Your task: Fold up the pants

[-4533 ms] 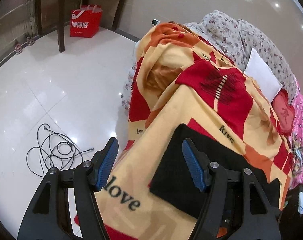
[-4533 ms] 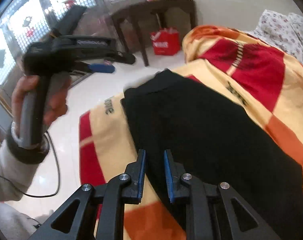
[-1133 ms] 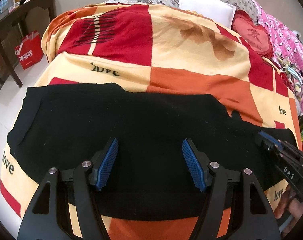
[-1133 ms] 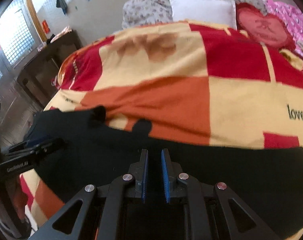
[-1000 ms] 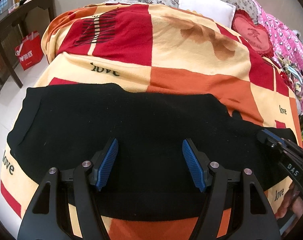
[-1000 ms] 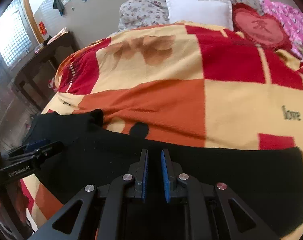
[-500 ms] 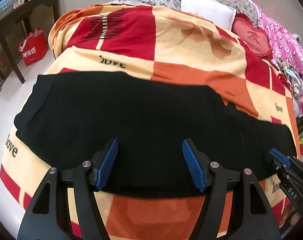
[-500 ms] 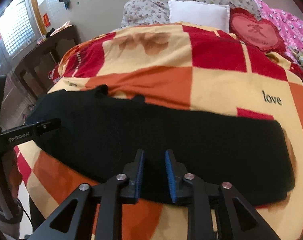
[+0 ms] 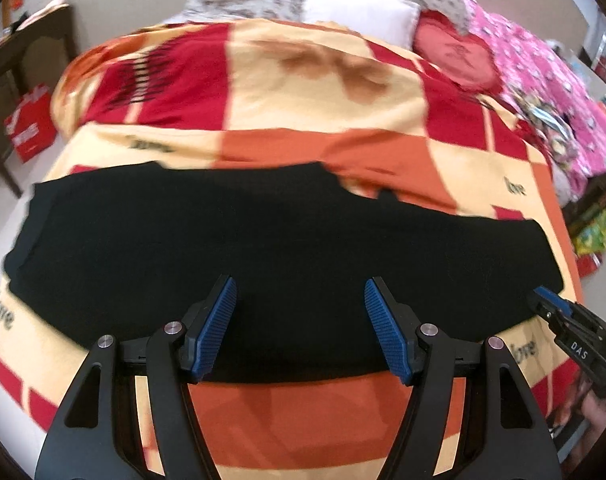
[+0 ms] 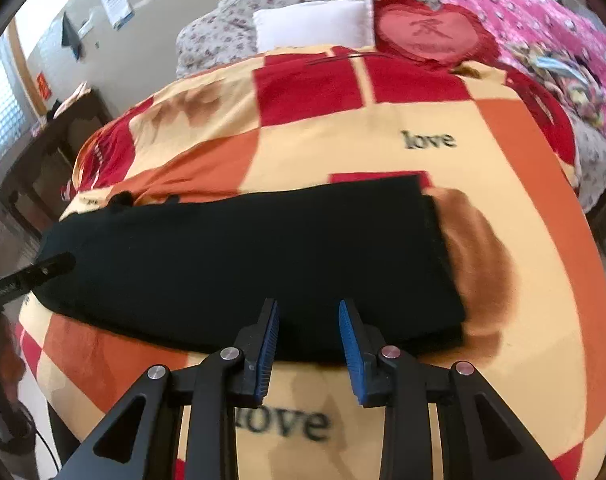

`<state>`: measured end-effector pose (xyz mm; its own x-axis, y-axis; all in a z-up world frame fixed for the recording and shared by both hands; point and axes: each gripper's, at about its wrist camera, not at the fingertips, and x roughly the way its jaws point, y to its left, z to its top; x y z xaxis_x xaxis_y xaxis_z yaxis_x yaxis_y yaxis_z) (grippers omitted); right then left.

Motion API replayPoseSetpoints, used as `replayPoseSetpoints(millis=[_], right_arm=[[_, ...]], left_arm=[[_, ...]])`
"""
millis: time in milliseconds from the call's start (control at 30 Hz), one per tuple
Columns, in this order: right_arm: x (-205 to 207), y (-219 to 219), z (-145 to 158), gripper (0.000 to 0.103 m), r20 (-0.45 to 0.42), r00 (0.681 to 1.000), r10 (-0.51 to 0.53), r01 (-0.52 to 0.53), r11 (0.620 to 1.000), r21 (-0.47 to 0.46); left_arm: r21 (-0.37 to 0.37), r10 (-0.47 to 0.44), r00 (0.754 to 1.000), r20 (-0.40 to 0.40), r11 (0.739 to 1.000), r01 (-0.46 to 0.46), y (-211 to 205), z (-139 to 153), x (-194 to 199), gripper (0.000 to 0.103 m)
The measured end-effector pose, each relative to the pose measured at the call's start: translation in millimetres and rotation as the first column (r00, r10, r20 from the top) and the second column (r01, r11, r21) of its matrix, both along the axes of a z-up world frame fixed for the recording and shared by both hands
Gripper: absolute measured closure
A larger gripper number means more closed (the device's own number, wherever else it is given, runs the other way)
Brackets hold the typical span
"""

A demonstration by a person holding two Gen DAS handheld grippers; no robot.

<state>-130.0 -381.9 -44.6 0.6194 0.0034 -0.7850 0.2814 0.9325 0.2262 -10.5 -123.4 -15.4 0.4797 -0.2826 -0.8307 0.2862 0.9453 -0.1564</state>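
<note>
Pants: the long black knit pants (image 9: 263,248) lie flat as one narrow band across the near part of the bed, running parallel to its near edge; one end sits by the bed's left edge, the other near its right edge (image 10: 423,248).
Blanket: the checked fleece blanket in red, orange and cream with "love" lettering (image 9: 323,100) covers the bed and carries the pants; a strip of it shows between the pants and the near edge.
Left gripper: the black two-finger gripper with blue ribbed pads (image 9: 299,328) hovers above the near hem of the pants, its fingers wide apart and holding nothing.
Right gripper: the second black gripper with blue pads (image 10: 309,346) hangs over the near hem toward the pants' right end, fingers parted with a clear gap, empty.
Head of bed: a white rectangular pillow (image 10: 315,24) and a red heart-shaped cushion (image 10: 431,32) lie at the far edge.
Floor: a red paper shopping bag (image 9: 31,124) stands beside the bed's left edge.
</note>
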Motion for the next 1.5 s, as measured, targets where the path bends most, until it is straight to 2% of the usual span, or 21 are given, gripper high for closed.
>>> replayPoseSetpoints(millis=[100, 167, 267, 333, 467, 567, 667, 767, 867, 900, 1000, 1100, 1167, 1233, 1300, 1367, 1467, 1500], right_arm=[[-10, -16, 1, 0.073, -0.01, 0.999, -0.044, 0.044, 0.999, -0.013], [-17, -27, 1, 0.073, -0.004, 0.998, -0.062, 0.062, 0.998, 0.014], [-27, -37, 4, 0.072, -0.006, 0.997, -0.083, 0.083, 0.996, 0.027], [-34, -43, 7, 0.068, -0.014, 0.995, -0.101, 0.101, 0.995, 0.015], [-46, -56, 3, 0.061, -0.014, 0.994, -0.109, 0.11, 0.991, 0.07], [-47, -61, -7, 0.059, -0.02, 0.994, -0.104, 0.106, 0.989, 0.102], [-50, -64, -9, 0.056, 0.043, 0.995, -0.094, 0.086, 0.983, 0.162], [-48, -63, -11, 0.055, 0.084, 0.992, -0.094, 0.076, 0.977, 0.198], [-47, -61, -13, 0.053, 0.12, 0.99, -0.078, 0.051, 0.976, 0.212], [-46, -61, -13, 0.052, 0.133, 0.988, -0.078, 0.047, 0.974, 0.221], [-46, -64, -16, 0.052, 0.174, 0.981, -0.09, 0.042, 0.964, 0.262], [-46, -66, -20, 0.051, 0.217, 0.969, -0.116, 0.046, 0.952, 0.302], [-44, -65, -22, 0.052, 0.237, 0.964, -0.122, 0.04, 0.945, 0.324], [-38, -64, -24, 0.067, 0.233, 0.965, -0.122, 0.036, 0.939, 0.341], [-28, -62, -26, 0.084, 0.216, 0.971, -0.105, 0.025, 0.938, 0.345], [-21, -61, -24, 0.087, 0.206, 0.974, -0.095, 0.021, 0.942, 0.336], [-19, -55, -5, 0.089, 0.241, 0.967, -0.078, 0.0, 0.951, 0.309], [-17, -51, 3, 0.089, 0.256, 0.965, -0.064, -0.015, 0.955, 0.296]], left_arm=[[0.013, -0.055, 0.998, -0.02, 0.998, 0.055, -30, -5, 6, 0.036], [0.026, -0.115, 0.992, -0.051, 0.993, 0.117, -54, -10, 10, 0.036], [0.005, -0.188, 0.979, -0.083, 0.982, 0.189, -84, -11, 17, 0.036], [-0.008, -0.254, 0.963, -0.087, 0.967, 0.255, -112, -8, 21, 0.036], [-0.033, -0.374, 0.921, -0.107, 0.928, 0.372, -163, -8, 30, 0.036], [-0.038, -0.42, 0.901, -0.104, 0.907, 0.418, -195, -9, 37, 0.036], [-0.039, -0.455, 0.882, -0.118, 0.89, 0.454, -223, -12, 45, 0.036], [-0.006, -0.48, 0.867, -0.136, 0.875, 0.484, -250, -19, 51, 0.036], [-0.009, -0.53, 0.832, -0.162, 0.844, 0.536, -271, -26, 48, 0.034], [0.017, -0.544, 0.828, -0.138, 0.835, 0.551, -279, -25, 44, 0.033], [0.046, -0.599, 0.79, -0.132, 0.792, 0.608, -297, -26, 32, 0.029], [0.019, -0.646, 0.751, -0.135, 0.757, 0.654, -308, -26, 30, 0.028], [0.038, -0.664, 0.738, -0.115, 0.74, 0.672, -313, -26, 28, 0.028], [0.074, -0.683, 0.726, -0.081, 0.722, 0.688, -315, -27, 22, 0.034], [0.076, -0.707, 0.705, -0.065, 0.701, 0.709, -316, -26, 17, 0.055], [0.036, -0.71, 0.699, -0.091, 0.699, 0.714, -315, -25, 19, 0.066], [-0.043, -0.695, 0.711, -0.108, 0.717, 0.695, -300, -14, 29, 0.078], [-0.063, -0.687, 0.719, -0.103, 0.726, 0.685, -292, -6, 32, 0.078]])
